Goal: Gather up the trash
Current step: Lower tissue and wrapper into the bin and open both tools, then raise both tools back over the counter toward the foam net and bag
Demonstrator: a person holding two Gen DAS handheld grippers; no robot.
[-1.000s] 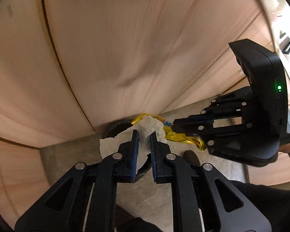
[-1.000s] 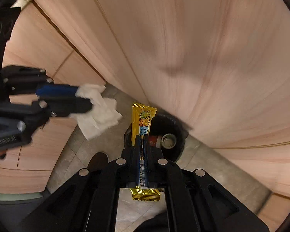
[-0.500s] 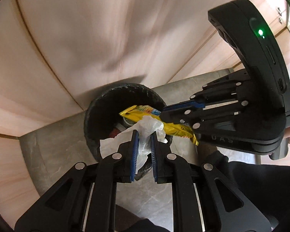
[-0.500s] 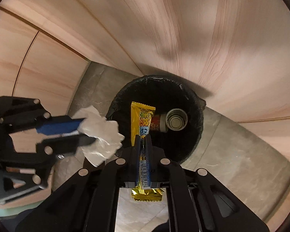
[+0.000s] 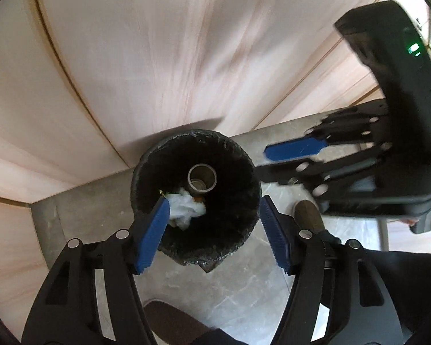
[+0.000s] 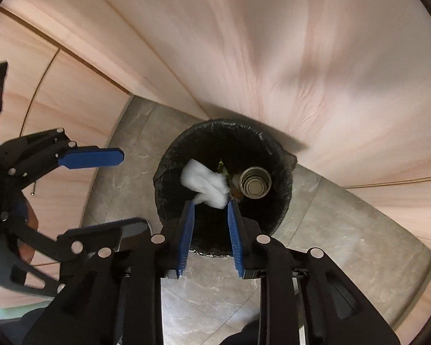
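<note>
Over the black-lined trash bin by the wooden cabinet, my left tongs and right tongs have just been opening and hold nothing, the crumpled white tissue lying inside beside a can.

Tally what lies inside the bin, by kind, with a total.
In the bin:
Crumpled white tissue: 1
Can: 1
Yellow wrapper, mostly hidden under the tissue: 1
Total: 3
</note>
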